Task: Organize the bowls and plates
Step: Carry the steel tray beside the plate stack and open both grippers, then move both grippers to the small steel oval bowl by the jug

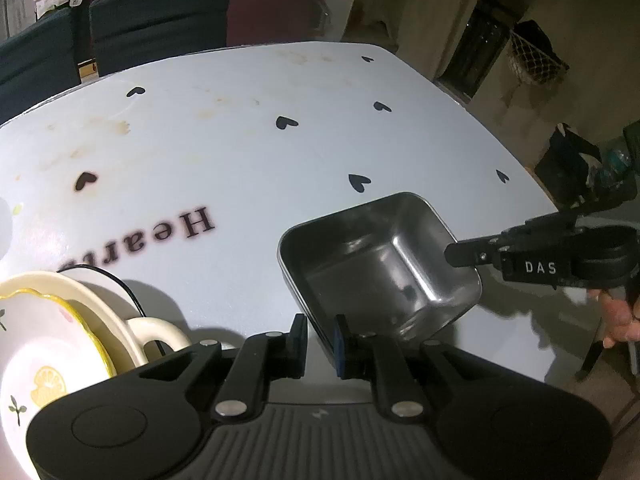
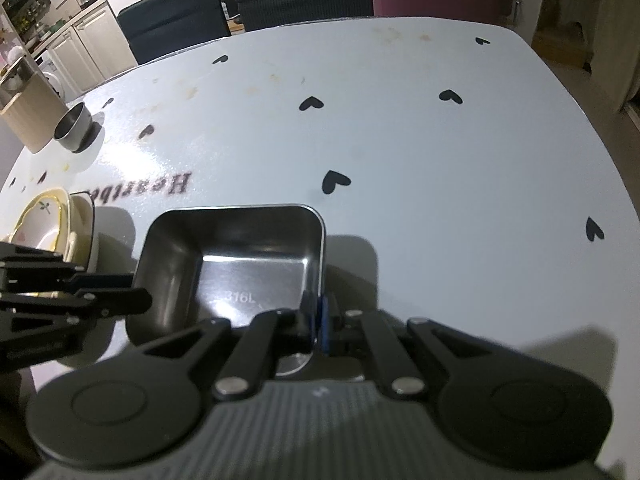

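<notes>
the steel tray (image 2: 236,264) sat on the table (image 2: 400,140), just right of the stacked bowls (image 1: 60,340); the right gripper (image 2: 316,320) was clenched on its near-right wall; the left gripper (image 1: 320,344) pinched the opposite wall, both equally near.

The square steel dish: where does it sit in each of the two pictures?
Left wrist view: square steel dish lies right of centre, above the left gripper.
Right wrist view: dish lies left of centre, its near wall pinched by the right gripper.
Shared landmark: the printed "Heart" lettering.
</notes>
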Available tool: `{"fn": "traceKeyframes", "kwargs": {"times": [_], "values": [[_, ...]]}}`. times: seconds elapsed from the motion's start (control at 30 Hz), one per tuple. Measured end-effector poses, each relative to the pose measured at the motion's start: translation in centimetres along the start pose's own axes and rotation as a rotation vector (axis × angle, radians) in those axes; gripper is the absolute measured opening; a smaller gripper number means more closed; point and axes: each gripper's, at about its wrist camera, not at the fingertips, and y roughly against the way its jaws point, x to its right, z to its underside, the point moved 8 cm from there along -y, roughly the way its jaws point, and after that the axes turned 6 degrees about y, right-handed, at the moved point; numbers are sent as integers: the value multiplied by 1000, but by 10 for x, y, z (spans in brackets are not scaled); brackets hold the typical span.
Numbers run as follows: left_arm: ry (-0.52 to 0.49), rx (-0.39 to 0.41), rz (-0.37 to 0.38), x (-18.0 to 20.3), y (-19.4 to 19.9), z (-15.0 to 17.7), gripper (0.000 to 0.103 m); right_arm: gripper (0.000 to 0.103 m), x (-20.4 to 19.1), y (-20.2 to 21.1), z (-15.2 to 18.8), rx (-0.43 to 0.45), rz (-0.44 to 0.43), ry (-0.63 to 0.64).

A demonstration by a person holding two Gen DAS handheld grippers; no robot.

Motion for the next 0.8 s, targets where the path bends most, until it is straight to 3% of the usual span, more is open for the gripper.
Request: {"fn": "traceKeyframes", "kwargs": {"times": [0.13, 0.17, 0.27, 0.43, 0.5, 0.6, 0.67, 0.8], "values": [[13, 6, 6, 0, 3, -2, 27, 6, 0, 0, 2, -4, -2, 5], [15, 8, 9, 0, 4, -2, 35, 10, -1, 1, 3, -2, -7, 7], [11, 19, 19, 3, 8, -4, 48, 31, -2, 6, 3, 17, -23, 12], [9, 52, 27, 5, 20, -7, 68, 49, -2, 21, 2, 71, -5, -1], [15, 78, 31, 4, 29, -9, 82, 56, -1, 27, 1, 92, 8, -4], [26, 115, 28, -2, 41, -13, 93, 74, -2, 35, -2, 119, 21, 3], [37, 135, 17, -8, 49, -15, 99, 91, -4, 40, -4, 138, 29, 3], [57, 183, -19, -25, 68, -18, 103, 98, -5, 49, -10, 179, 53, -14]]}}
